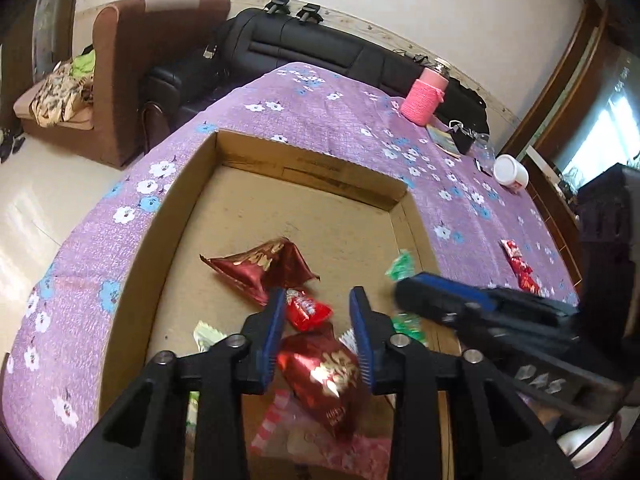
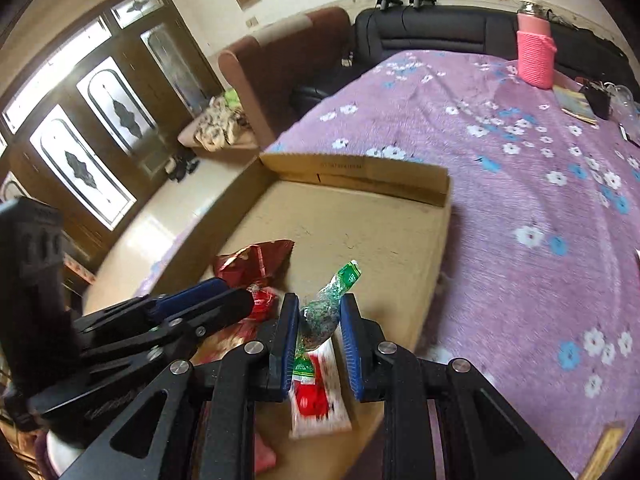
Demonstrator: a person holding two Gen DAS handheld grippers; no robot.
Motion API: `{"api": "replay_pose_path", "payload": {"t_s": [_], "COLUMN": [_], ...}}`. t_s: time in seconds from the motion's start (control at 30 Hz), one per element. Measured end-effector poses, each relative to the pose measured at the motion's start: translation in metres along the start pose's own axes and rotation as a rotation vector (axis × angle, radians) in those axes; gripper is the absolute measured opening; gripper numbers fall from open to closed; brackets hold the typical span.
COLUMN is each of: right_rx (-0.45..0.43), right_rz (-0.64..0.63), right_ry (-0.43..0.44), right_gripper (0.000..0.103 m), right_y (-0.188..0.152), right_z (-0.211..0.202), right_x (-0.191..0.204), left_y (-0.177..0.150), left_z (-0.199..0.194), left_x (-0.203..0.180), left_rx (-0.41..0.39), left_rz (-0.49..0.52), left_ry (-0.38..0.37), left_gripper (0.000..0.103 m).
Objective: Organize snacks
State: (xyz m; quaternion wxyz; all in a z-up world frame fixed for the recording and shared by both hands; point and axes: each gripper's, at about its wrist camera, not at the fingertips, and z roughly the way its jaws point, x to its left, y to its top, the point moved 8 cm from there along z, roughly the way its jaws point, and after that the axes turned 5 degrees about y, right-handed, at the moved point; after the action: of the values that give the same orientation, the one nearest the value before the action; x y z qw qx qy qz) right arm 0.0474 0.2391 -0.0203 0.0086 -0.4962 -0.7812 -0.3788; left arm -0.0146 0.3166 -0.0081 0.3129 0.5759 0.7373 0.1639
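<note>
Over the cardboard tray (image 2: 400, 184), the right claw (image 2: 320, 316) pinches a green packet (image 2: 334, 300) at 12 o'clock, while the left claw (image 1: 318, 312) stands parted above a red packet (image 1: 324, 376); the drop-off step likely calls for release.

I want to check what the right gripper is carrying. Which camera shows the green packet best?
The right wrist view: the green packet sits centred between the right gripper fingers, above the cardboard box. The left wrist view shows only blurred green bits behind that gripper, seen from the side.
</note>
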Motion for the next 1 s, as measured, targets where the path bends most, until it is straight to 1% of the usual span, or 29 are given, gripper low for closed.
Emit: {"api": "replay_pose_path", "payload": {"t_s": [0.03, 0.07, 0.1, 0.13, 0.17, 0.23, 0.3, 0.37, 0.47, 0.5, 0.57, 0.6, 0.63, 0.73, 0.8, 0.87, 0.93, 1.0], "right_rx": [0.004, 0.002, -0.009, -0.015, -0.017, -0.021, -0.040, -0.067, -0.102, -0.117, -0.146, -0.162, -0.175, -0.172, -0.142, -0.106, -0.083, -0.074], "right_rz": [-0.001, 0.002, 0.017, 0.034, 0.060, 0.094, 0.097, 0.101, 0.123, 0.133, 0.149, 0.165, 0.185, 0.236, 0.263, 0.295, 0.322, 0.315], "right_ry": [-0.007, -0.020, -0.025, -0.024, -0.011, 0.007, -0.007, -0.022, -0.036, -0.050, -0.088, -0.117, -0.150, -0.235, -0.276, -0.276, -0.242, -0.217], "right_gripper": [0.024, 0.024, 0.024, 0.025, 0.026, 0.028, 0.028, 0.028, 0.031, 0.033, 0.040, 0.047, 0.050, 0.049, 0.049, 0.049, 0.049, 0.049], "right_y": [0.001, 0.003, 0.005, 0.006, 0.008, 0.010, 0.011, 0.010, 0.005, 0.002, -0.006, -0.014, -0.023, -0.054, -0.078, -0.101, -0.119, -0.124], "right_z": [0.004, 0.008, 0.009, 0.008, 0.008, 0.005, -0.005, -0.023, -0.052, -0.066, -0.093, -0.111, -0.128, -0.168, -0.183, -0.188, -0.186, -0.178], "right_x": [0.000, -0.001, -0.004, -0.007, -0.010, -0.017, -0.024, -0.035, -0.055, -0.065, -0.087, -0.103, -0.120, -0.164, -0.187, -0.200, -0.204, -0.201], "left_y": [0.001, 0.002, 0.004, 0.005, 0.006, 0.009, 0.010, 0.011, 0.010, 0.009, 0.006, 0.006, 0.005, -0.003, -0.011, -0.019, -0.028, -0.037], "left_z": [0.001, 0.001, 0.000, -0.002, -0.005, -0.013, -0.023, -0.033, -0.051, -0.057, -0.070, -0.073, -0.078, -0.092, -0.092, -0.084, -0.075, -0.063], "left_x": [0.002, 0.004, 0.006, 0.008, 0.010, 0.012, 0.013, 0.012, 0.002, -0.002, -0.019, -0.026, -0.034, -0.065, -0.092, -0.114, -0.134, -0.150], "left_rx": [0.001, -0.002, -0.007, -0.016, -0.029, -0.052, -0.073, -0.086, -0.112, -0.121, -0.142, -0.146, -0.154, -0.186, -0.178, -0.148, -0.113, -0.076], "left_rz": [-0.014, -0.025, -0.035, -0.046, -0.059, -0.074, -0.092, -0.113, -0.133, -0.136, -0.127, -0.121, -0.111, -0.068, -0.024, 0.009, 0.046, 0.073], "left_ry": [-0.009, -0.015, -0.023, -0.032, -0.040, -0.051, -0.054, -0.054, -0.093, -0.106, -0.145, -0.159, -0.179, -0.238, -0.282, -0.307, -0.318, -0.305], "left_gripper": [0.042, 0.048, 0.056, 0.060, 0.067, 0.070, 0.077, 0.082, 0.084, 0.085, 0.086, 0.086, 0.086, 0.086, 0.087, 0.087, 0.087, 0.087]}}
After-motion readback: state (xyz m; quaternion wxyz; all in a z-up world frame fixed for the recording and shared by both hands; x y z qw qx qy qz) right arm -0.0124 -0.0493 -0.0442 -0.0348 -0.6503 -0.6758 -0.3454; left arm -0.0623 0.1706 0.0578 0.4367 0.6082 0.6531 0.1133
